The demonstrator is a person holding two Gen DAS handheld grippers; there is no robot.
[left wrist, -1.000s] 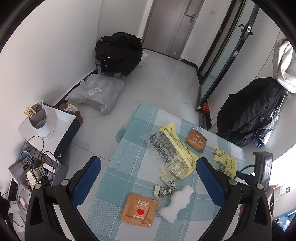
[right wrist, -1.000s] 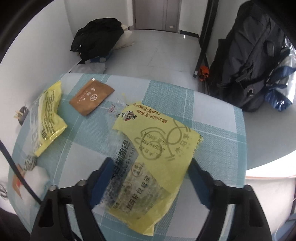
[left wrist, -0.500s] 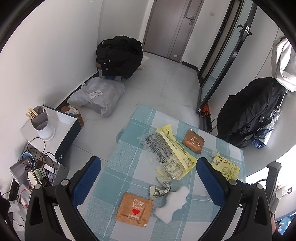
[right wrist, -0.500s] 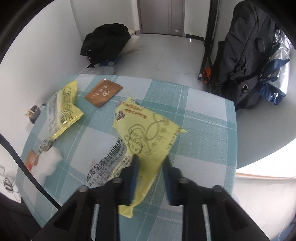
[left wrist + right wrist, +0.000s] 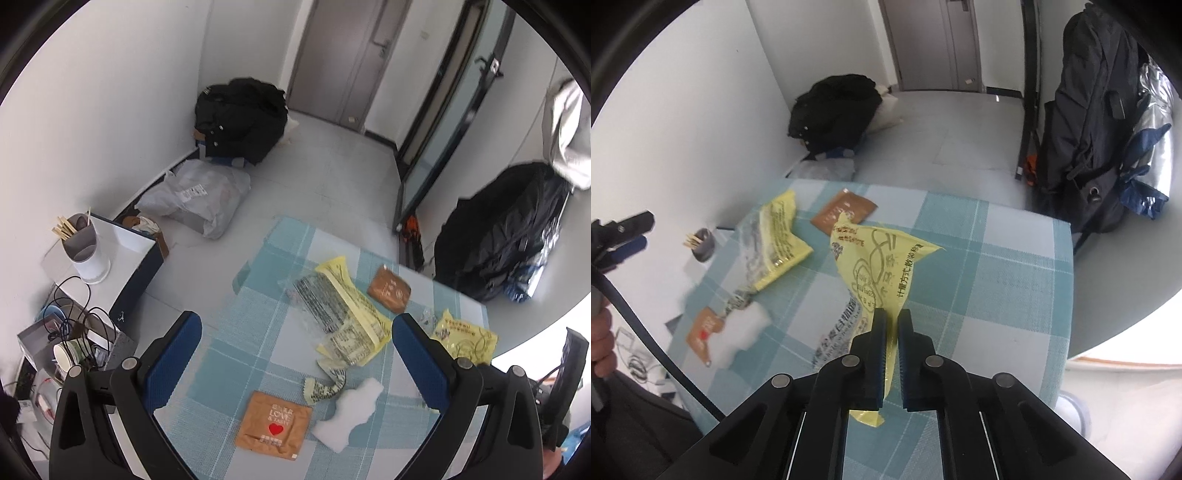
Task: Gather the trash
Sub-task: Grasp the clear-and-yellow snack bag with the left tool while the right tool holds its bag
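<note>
My right gripper (image 5: 892, 325) is clenched on the yellow bread wrapper (image 5: 882, 258), pads pinching its lower part, the crumpled upper part sticking up and forward above the checked tablecloth (image 5: 997, 258); its tail hangs out below the fingers. In the left wrist view that same yellow bread wrapper (image 5: 465, 338) shows just right of my left gripper's right finger. My left gripper (image 5: 295, 328) hangs released, jaws wide, nothing between them, above the table's near left part. Under it lie a brown sachet with a red heart (image 5: 275, 424), touching a white foam piece (image 5: 351, 410) on its right, and a torn printed wrapper strip (image 5: 327, 384) just beyond both. Further in, a long yellow-and-clear wrapper (image 5: 343, 310) lies diagonal mid-table, with a second brown sachet (image 5: 389, 290) near its far right, apart from it. Off the table: white side cabinet (image 5: 125, 247) on the left with a cup of chopsticks (image 5: 81, 240), a grey parcel bag (image 5: 195, 195) on the floor, a black jacket pile (image 5: 240, 118) in the corner, a black backpack (image 5: 502, 229) on the right by the wall. A person's hand (image 5: 602, 339) shows at the left edge of the right wrist view.
</note>
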